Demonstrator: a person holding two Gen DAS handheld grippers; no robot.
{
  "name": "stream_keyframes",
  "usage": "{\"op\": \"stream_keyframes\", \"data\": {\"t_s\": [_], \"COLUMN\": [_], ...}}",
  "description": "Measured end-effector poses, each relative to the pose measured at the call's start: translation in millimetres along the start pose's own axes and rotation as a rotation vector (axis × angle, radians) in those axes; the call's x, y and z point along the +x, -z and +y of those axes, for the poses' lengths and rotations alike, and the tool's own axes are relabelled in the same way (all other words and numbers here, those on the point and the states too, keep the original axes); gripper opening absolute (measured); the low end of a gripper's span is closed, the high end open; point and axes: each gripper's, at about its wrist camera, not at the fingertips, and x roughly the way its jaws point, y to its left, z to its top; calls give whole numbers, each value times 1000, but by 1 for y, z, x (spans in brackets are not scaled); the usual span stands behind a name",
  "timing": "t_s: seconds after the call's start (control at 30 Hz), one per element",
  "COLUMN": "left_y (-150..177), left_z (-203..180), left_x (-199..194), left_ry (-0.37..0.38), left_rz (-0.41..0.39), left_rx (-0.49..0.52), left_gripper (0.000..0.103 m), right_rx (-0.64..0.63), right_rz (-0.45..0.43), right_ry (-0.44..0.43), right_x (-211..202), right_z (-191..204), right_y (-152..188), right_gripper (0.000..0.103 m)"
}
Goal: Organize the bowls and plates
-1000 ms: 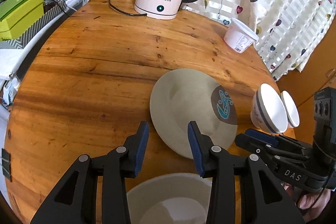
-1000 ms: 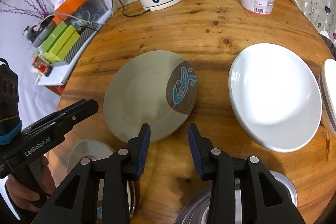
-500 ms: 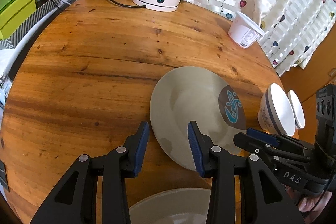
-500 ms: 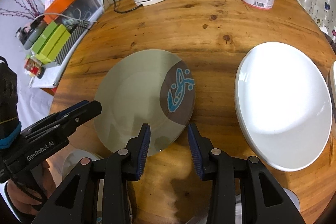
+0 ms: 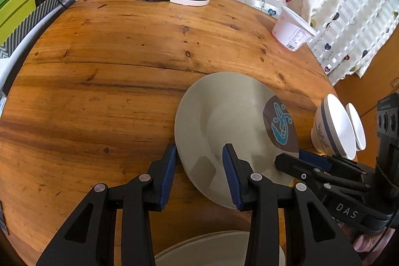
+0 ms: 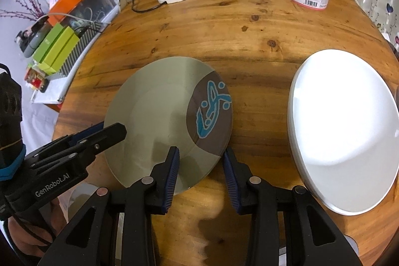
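- The left tongs straddle the near-left rim of the grey-green plate, blue pads parted, nothing pinched.
- The right tongs bracket the same plate's near-right rim by its brown patch; their jaws have just been closing a little, with the rim between them but not yet clamped.
- Since a second ago both tongs have dropped closer, so the plate fills more of each view.
- The plate lies flat on the worktop towards its near edge, the white plate just beside it (two bowls sit at the right edge).
- A two-sided lift looks ready to begin, probably for stacking.
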Motion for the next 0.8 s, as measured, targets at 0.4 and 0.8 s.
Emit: {"op": "stream_keyframes", "data": {"t_s": [0.4,0.8], "left_y": [3,10], "left_z": [3,0], "left_x": [-8,-31], "left_ry": [-6,-20], "left_rz": [-18,-52], "left_rx": [-4,-10], "left_gripper": [38,38], "right_rx": [-25,-54], "right_rz": [-23,-42], "right_ry": [6,-13], "right_x": [-6,-18], "right_z": [5,13], "right_y": [0,2], "right_gripper": [33,33]}}
